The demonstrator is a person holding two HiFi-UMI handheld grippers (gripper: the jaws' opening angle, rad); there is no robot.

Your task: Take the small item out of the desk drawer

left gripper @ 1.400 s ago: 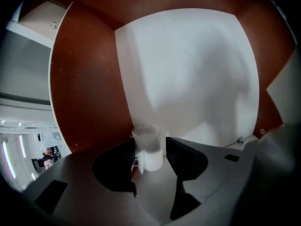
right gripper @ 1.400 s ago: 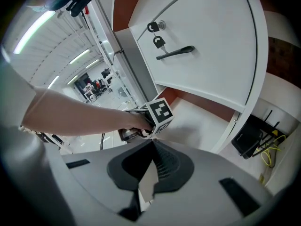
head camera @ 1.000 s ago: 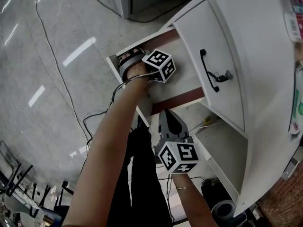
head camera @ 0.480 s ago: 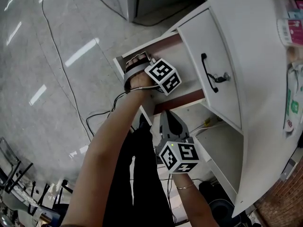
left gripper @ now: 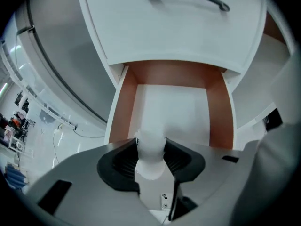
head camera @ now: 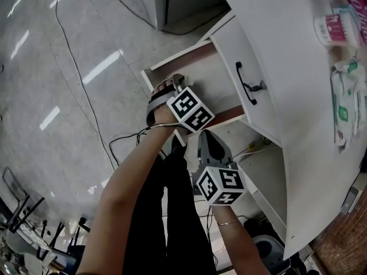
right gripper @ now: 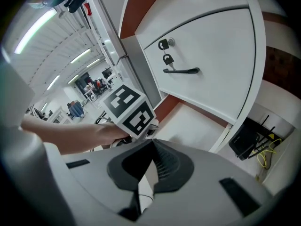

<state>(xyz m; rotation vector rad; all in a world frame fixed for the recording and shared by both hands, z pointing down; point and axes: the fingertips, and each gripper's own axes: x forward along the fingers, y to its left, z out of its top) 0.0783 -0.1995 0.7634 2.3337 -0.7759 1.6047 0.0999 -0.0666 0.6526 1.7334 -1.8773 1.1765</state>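
A small white item (left gripper: 150,157) was pinched between the fingers of the left gripper (left gripper: 150,142) and held over the pale floor of the open desk drawer (left gripper: 123,102). The fingers of the right gripper (right gripper: 151,147) were pressed together on nothing, with the left gripper's marker cube (right gripper: 129,109) just ahead of them.
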